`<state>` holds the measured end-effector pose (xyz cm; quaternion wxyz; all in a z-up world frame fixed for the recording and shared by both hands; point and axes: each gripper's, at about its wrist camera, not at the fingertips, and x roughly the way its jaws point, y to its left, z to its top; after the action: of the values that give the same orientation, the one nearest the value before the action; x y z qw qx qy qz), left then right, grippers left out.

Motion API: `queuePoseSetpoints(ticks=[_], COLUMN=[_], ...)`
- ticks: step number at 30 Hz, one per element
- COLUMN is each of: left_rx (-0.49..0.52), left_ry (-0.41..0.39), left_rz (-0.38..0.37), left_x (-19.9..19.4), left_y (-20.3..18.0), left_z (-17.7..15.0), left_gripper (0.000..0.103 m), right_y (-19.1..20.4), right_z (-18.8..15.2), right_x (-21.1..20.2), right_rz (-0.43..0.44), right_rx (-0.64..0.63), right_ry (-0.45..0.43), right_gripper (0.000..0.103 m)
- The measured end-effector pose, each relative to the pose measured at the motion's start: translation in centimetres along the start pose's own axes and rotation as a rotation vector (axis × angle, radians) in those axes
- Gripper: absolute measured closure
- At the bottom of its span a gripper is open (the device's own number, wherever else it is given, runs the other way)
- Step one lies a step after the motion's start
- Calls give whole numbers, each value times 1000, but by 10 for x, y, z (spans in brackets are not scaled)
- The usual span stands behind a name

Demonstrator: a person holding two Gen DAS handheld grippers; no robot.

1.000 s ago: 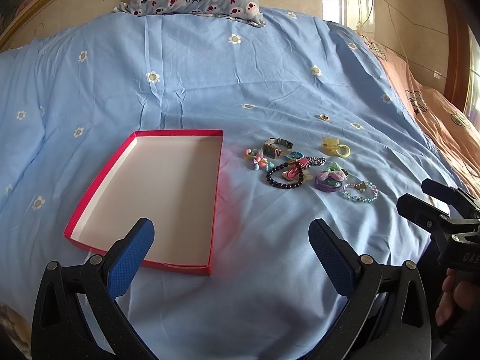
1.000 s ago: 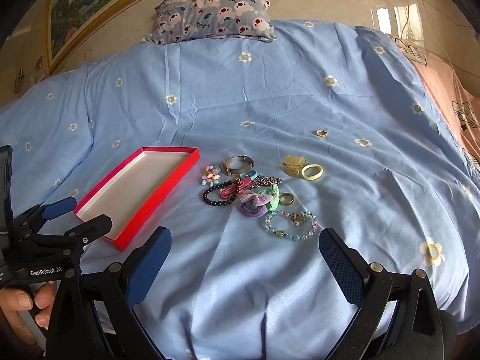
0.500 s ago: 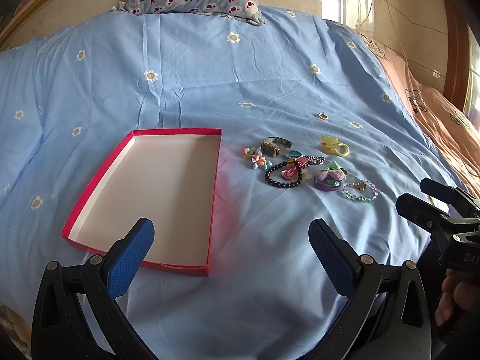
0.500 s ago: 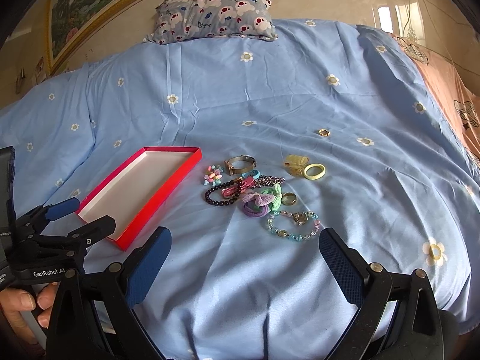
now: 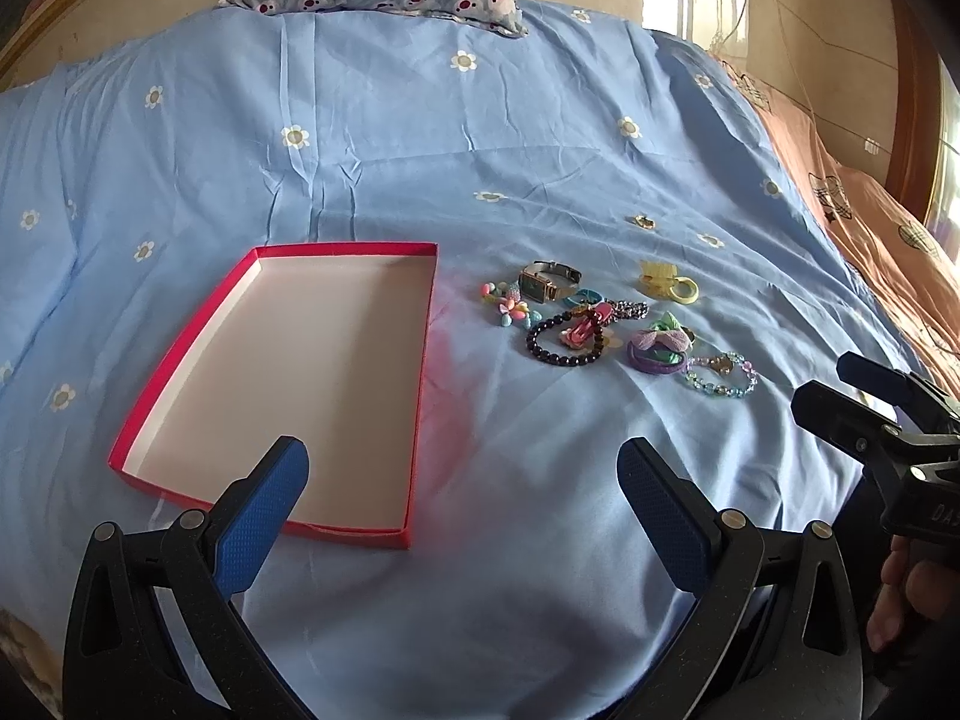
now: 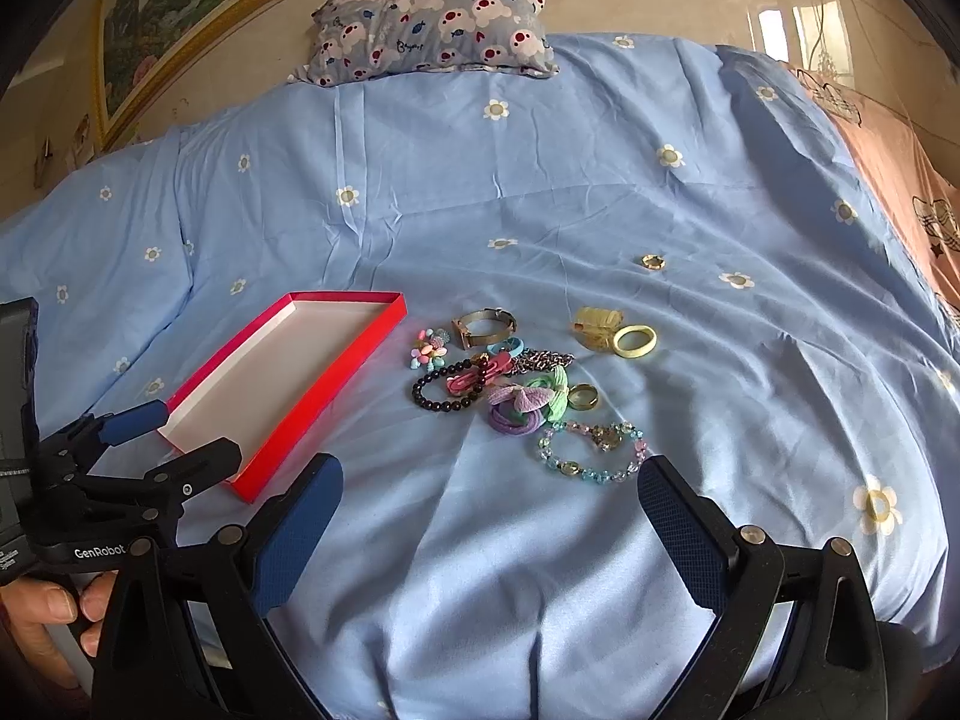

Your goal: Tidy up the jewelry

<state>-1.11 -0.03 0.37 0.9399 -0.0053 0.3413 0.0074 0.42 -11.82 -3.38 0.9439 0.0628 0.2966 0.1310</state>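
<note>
Jewelry (image 6: 516, 384) heaped on blue bedsheet (image 5: 480, 150), ahead of right gripper (image 6: 489, 510), jaws wide apart, holding nothing. Left gripper (image 5: 462, 498) likewise spread, empty, over near edge of red tray (image 5: 420, 396) beside the heap.

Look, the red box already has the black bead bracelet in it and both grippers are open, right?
Not quite. The red box has nothing in it; the black bead bracelet lies on the blue sheet beside it, as the left wrist view shows. The left gripper and right gripper are open.
</note>
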Motion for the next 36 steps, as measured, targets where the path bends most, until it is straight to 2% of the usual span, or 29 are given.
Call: queuePoseSetpoints(ticks=[11, 13, 18, 24, 33, 36], left_rx=[0, -3, 12, 44, 98, 120], left_ry=[50, 61, 82, 106, 145, 165], left_rz=[-42, -59, -96, -127, -152, -180], left_x=[18, 22, 35, 55, 87, 97], left_y=[1, 4, 2, -4, -12, -17], left_z=[4, 8, 18, 32, 50, 53], left_gripper=[0, 3, 10, 19, 34, 34], right_y=[-8, -10, -17, -27, -32, -31], right_z=[-1, -1, 2, 9, 25, 29], right_x=[11, 14, 25, 42, 66, 75], right_rz=[7, 14, 32, 46, 80, 92], right_rx=[10, 16, 30, 47, 55, 51], right_ry=[23, 32, 53, 87, 117, 132], right_gripper=[5, 5, 18, 43, 56, 59])
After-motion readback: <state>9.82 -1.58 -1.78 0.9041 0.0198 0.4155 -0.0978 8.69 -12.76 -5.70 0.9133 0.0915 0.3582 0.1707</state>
